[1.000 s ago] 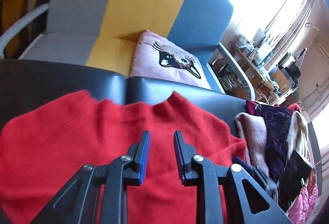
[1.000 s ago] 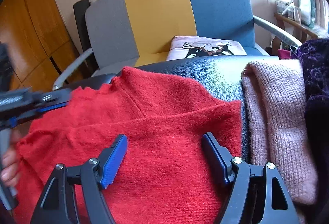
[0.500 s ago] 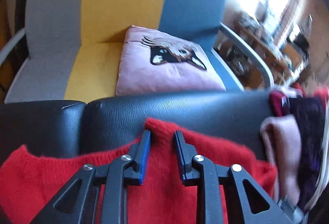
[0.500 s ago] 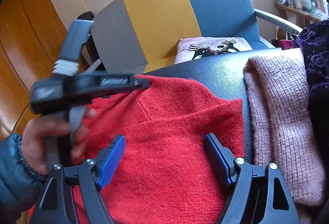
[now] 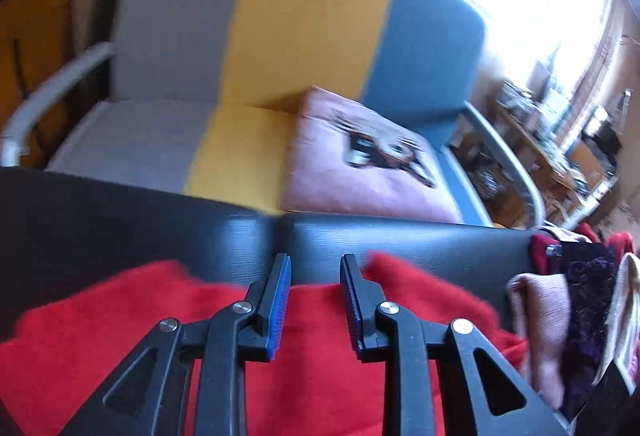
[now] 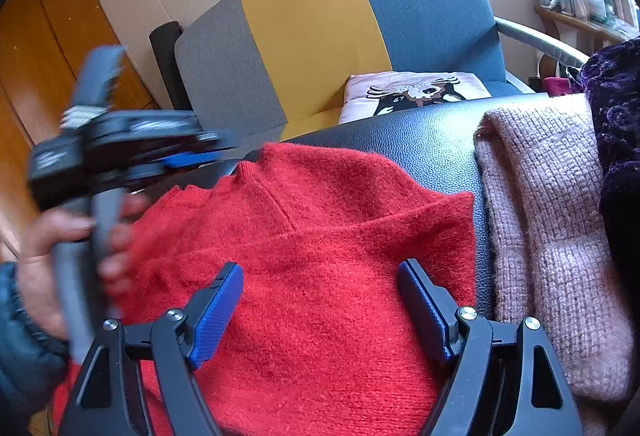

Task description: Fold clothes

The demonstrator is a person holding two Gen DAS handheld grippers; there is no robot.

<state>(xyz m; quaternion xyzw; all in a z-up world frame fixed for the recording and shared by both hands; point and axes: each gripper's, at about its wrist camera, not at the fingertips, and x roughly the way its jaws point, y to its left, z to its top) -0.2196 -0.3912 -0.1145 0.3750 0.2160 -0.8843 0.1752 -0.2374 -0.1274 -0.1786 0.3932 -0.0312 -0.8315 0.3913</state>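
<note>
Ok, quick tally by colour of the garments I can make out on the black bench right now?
Red: 1, the red sweater spread out under both grippers.
Pink: 1, the pink knit beside it.
Dark purple: 1, the purple garment past the pink knit.
Cream: 1, the cream piece in the pile.
Total: 4 clearly distinguishable; the pile continues out of view, so there may be more.

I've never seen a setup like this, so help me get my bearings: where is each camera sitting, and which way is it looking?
Left wrist: on the left gripper, looking along its narrowly parted jaws, nothing between them, over the red sweater toward the striped armchair.
Right wrist: on the right gripper, jaws wide over the sweater; the left hand with its gripper shows at left.
Shared: sweater, black leather seat, pink knit, armchair, cushion.
</note>
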